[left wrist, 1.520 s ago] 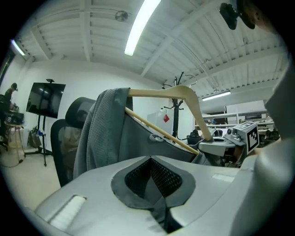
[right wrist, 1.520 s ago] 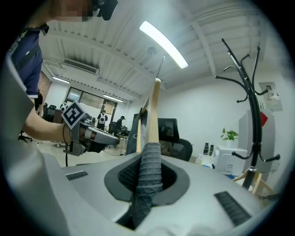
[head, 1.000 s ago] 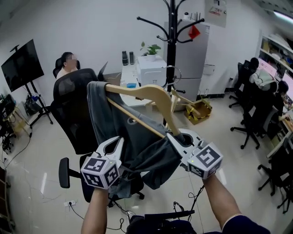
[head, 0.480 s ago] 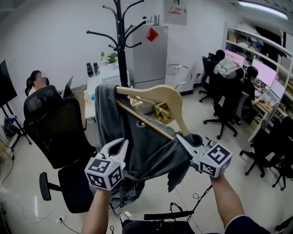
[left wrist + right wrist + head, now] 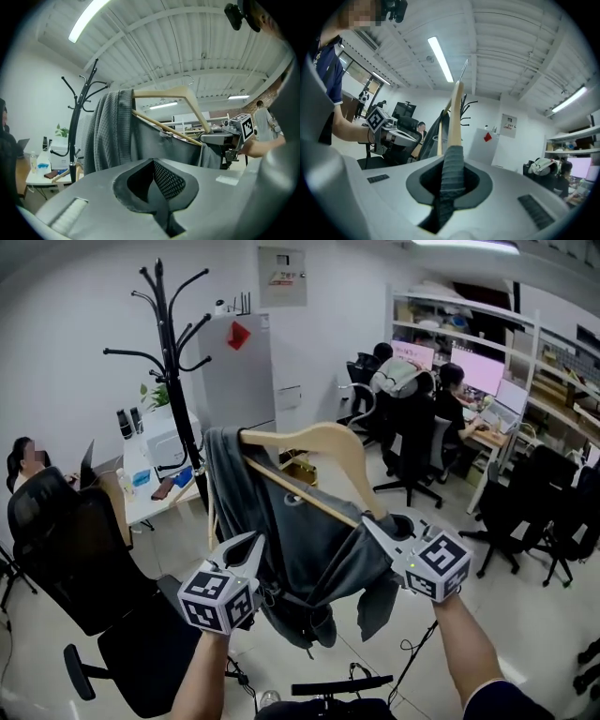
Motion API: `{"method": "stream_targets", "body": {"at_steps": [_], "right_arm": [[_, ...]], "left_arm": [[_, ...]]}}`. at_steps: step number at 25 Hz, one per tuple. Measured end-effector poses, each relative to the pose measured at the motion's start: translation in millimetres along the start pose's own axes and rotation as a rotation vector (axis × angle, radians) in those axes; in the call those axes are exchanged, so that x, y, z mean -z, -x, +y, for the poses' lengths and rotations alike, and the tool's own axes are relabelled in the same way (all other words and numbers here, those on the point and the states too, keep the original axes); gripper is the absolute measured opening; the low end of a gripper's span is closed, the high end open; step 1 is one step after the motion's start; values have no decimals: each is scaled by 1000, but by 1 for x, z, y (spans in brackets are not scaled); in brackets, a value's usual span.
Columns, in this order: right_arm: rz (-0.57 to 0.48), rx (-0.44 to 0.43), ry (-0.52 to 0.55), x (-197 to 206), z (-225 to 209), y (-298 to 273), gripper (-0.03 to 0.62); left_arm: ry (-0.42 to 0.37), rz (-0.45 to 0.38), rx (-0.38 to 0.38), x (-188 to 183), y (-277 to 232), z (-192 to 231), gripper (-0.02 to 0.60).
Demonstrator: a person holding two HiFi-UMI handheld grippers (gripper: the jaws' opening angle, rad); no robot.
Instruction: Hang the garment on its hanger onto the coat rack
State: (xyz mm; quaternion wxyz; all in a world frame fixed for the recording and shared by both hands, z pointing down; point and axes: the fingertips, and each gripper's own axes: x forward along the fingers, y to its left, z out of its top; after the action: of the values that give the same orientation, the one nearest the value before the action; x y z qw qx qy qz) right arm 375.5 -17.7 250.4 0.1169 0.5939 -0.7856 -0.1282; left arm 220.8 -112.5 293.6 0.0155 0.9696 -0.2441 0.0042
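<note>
No legible text is found. A paper label (image 5: 282,279) is noted on the wall box (image 5: 272,296); its print is too small to be read. A red diamond sticker (image 5: 238,335) is seen on the fridge (image 5: 239,381), its mark unreadable. Square coded patterns, no letters, are borne by the marker cubes (image 5: 217,599).

The wooden hanger (image 5: 314,442) with the grey garment (image 5: 300,540), held between the left gripper (image 5: 251,542) and right gripper (image 5: 371,522), no longer overlaps the coat rack (image 5: 173,362). It now hangs to the right of the rack's pole, clear of it. Far right of the rack, more of the desks with monitors (image 5: 487,381) has come into view.
</note>
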Motion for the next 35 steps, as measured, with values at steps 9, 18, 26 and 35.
{"method": "stream_targets", "body": {"at_steps": [9,18,26,35], "right_arm": [[55,134,8,20,-42,4,32],[43,122,8,26,-63,-25,32],[17,29,0,20,-55,-82,32],[-19,-126,31,-11,-37,-187,32]], "left_arm": [[-10,12,37,-2,-20,-10,-14],[-7,26,5,-2,-31,1,-14],[-18,24,-57,-9,-26,48,-14],[-52,-47,-123,-45,-20,143,-14]]}}
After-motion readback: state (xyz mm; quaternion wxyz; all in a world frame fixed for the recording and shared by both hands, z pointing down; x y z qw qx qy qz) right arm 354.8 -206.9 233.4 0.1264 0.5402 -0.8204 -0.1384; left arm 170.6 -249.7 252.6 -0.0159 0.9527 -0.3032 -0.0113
